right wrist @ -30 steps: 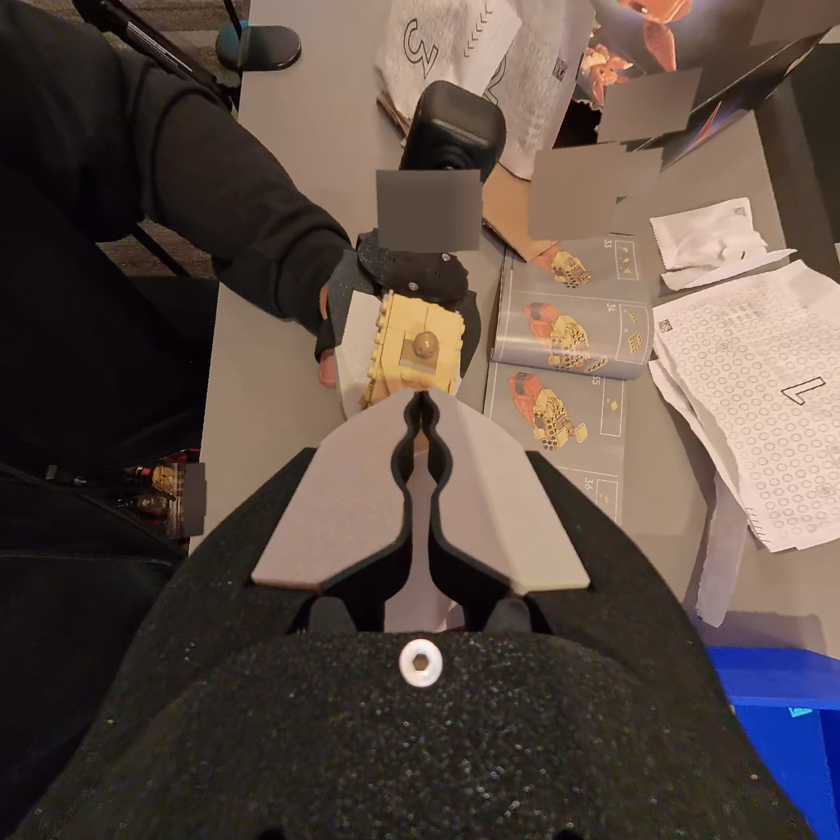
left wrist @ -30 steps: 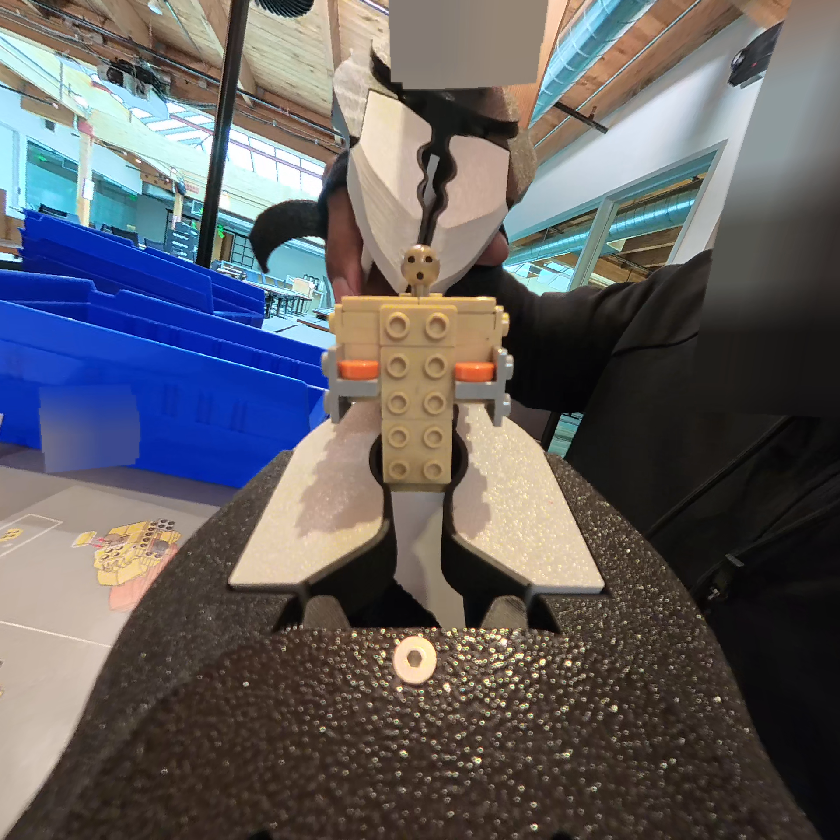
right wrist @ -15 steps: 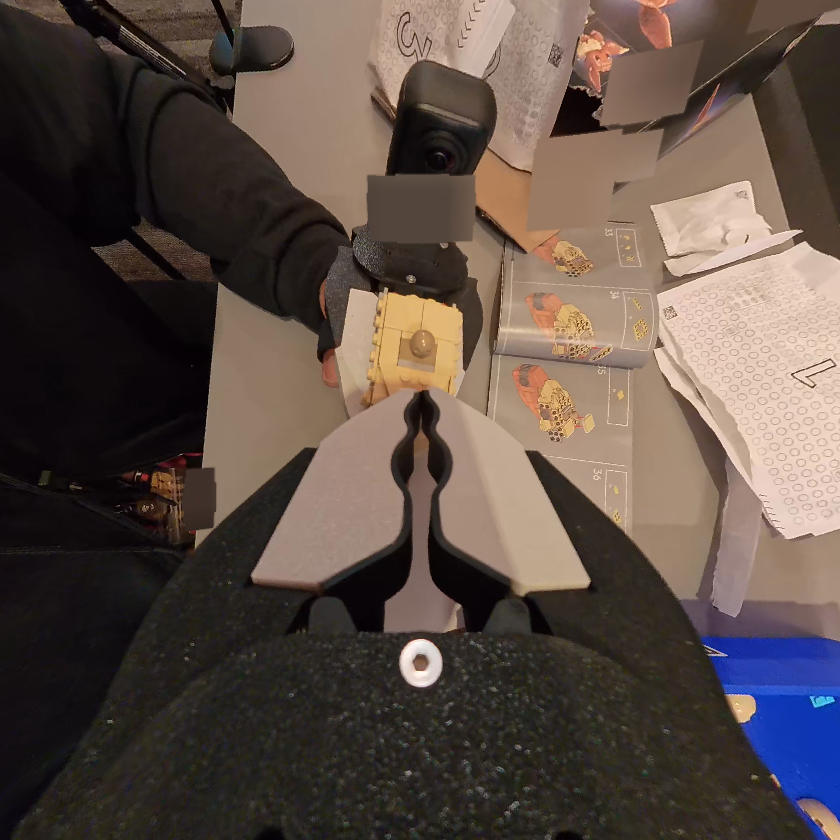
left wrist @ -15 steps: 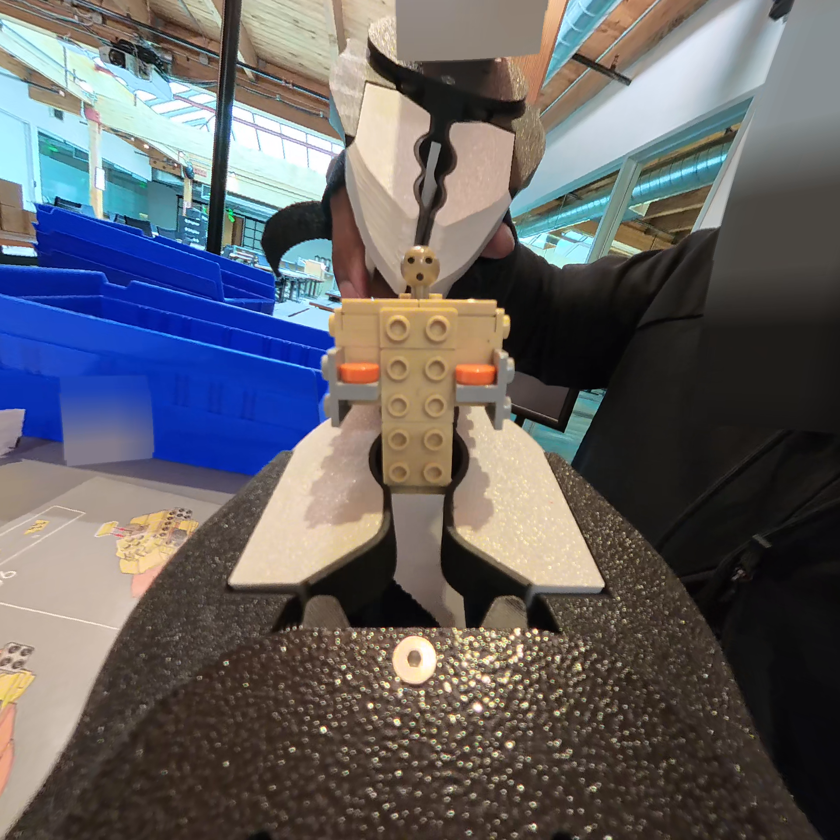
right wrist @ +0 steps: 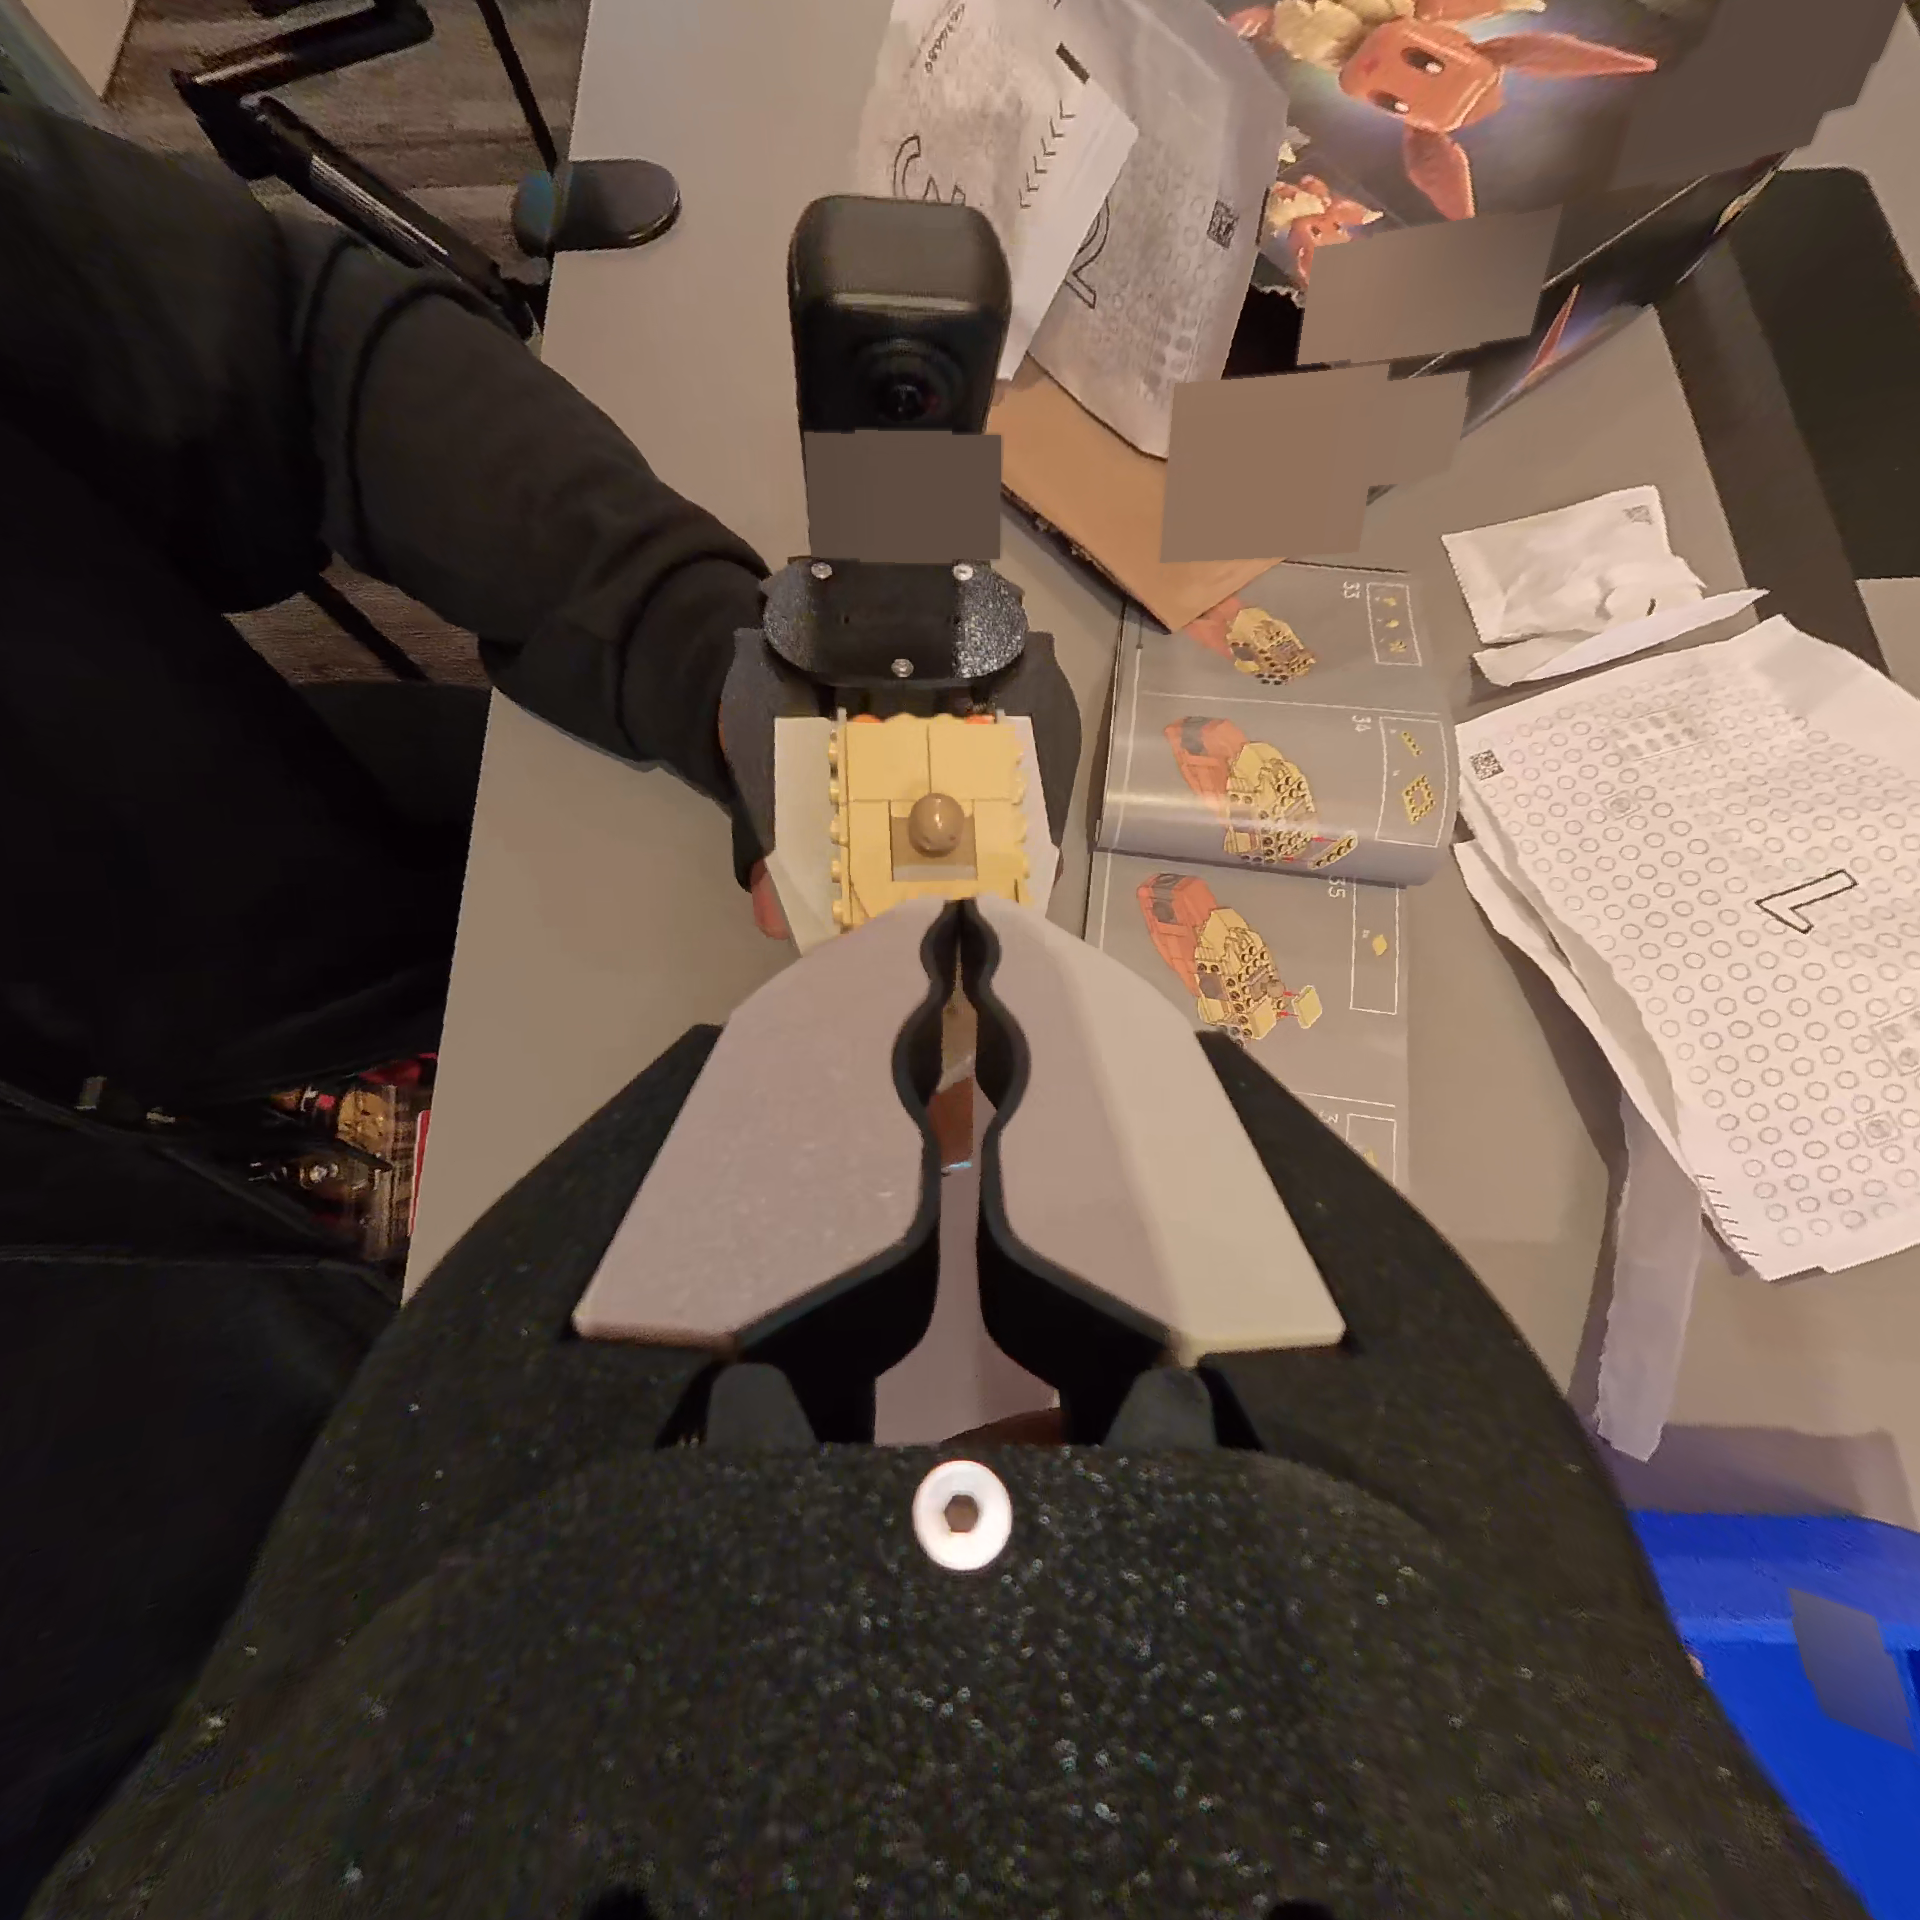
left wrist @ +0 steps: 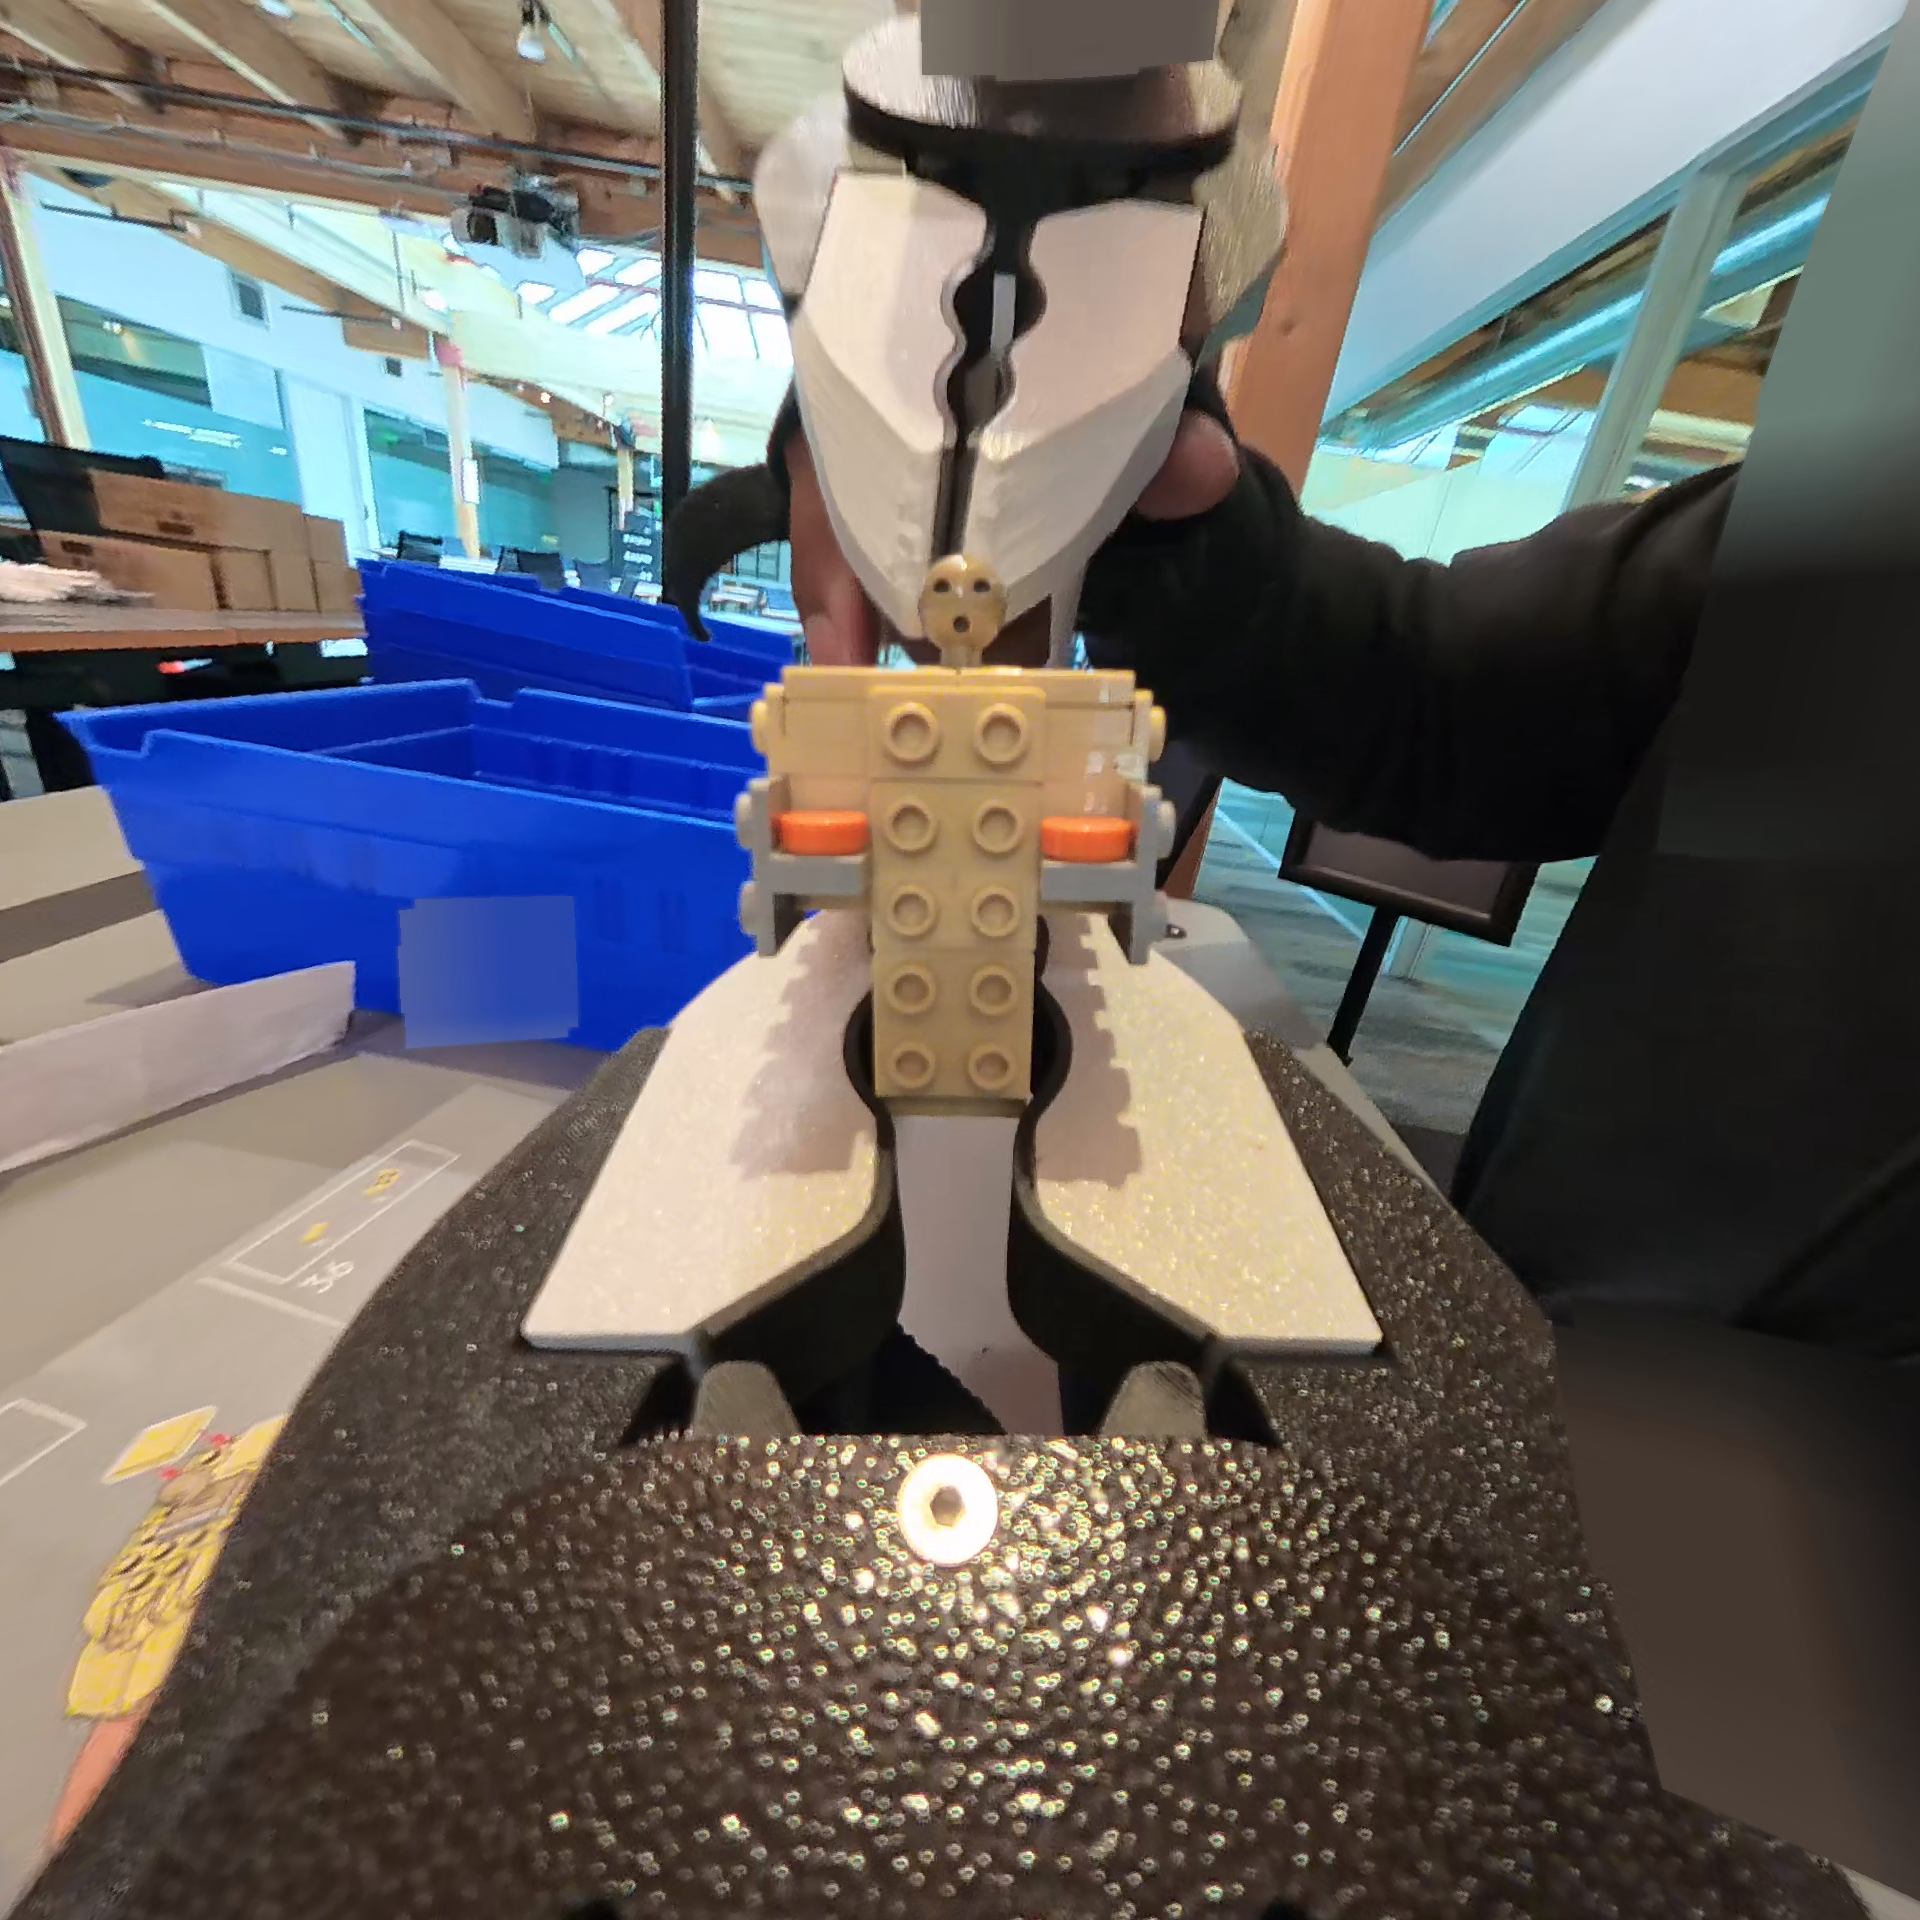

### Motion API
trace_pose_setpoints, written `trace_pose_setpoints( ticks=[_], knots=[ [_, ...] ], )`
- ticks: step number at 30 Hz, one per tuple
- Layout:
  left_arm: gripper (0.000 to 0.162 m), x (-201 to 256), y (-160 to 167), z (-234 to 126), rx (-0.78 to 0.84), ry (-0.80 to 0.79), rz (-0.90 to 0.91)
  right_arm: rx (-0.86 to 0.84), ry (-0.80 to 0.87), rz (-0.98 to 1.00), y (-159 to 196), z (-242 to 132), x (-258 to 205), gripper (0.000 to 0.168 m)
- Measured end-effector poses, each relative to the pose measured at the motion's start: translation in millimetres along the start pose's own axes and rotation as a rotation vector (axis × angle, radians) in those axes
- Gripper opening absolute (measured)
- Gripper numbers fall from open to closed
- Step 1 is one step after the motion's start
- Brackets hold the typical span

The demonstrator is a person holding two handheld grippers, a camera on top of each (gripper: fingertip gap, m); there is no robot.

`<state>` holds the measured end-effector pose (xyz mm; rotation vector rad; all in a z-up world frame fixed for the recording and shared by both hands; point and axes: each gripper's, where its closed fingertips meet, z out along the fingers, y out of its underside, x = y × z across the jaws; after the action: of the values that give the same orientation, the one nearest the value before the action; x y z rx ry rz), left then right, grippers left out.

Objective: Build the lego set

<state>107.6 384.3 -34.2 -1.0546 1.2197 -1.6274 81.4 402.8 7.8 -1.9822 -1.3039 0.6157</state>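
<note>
Grey bench; blue bins behind, contents hidden. Left gripper clamps tan lego build, long axis along fingers, ball knob toward closed, empty right gripper.

We are looking down the right gripper, its jaws nearly touching, tips sitting just beside a tan lego build. The left gripper is clamping that build. An open instruction booklet is lying on the grey table.
</note>
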Motion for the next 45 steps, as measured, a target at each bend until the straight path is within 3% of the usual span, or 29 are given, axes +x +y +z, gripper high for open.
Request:
trace_pose_setpoints(
  ticks=[11, 27, 45],
  knots=[
    [0.018, -4, 8, -2, -0.055, -0.005, -0.011, -0.114, -0.132, 0.092, 11, 8, -4, 0.000],
    [0.018, -4, 10, -3, -0.068, -0.011, -0.022, -0.075, -0.105, 0.158, 11, 10, -4, 0.000],
    [0.018, 3, 19, 1, -0.141, 0.025, 0.052, -0.221, -0.100, 0.151, 23, 7, -5, 0.000]
  ],
)
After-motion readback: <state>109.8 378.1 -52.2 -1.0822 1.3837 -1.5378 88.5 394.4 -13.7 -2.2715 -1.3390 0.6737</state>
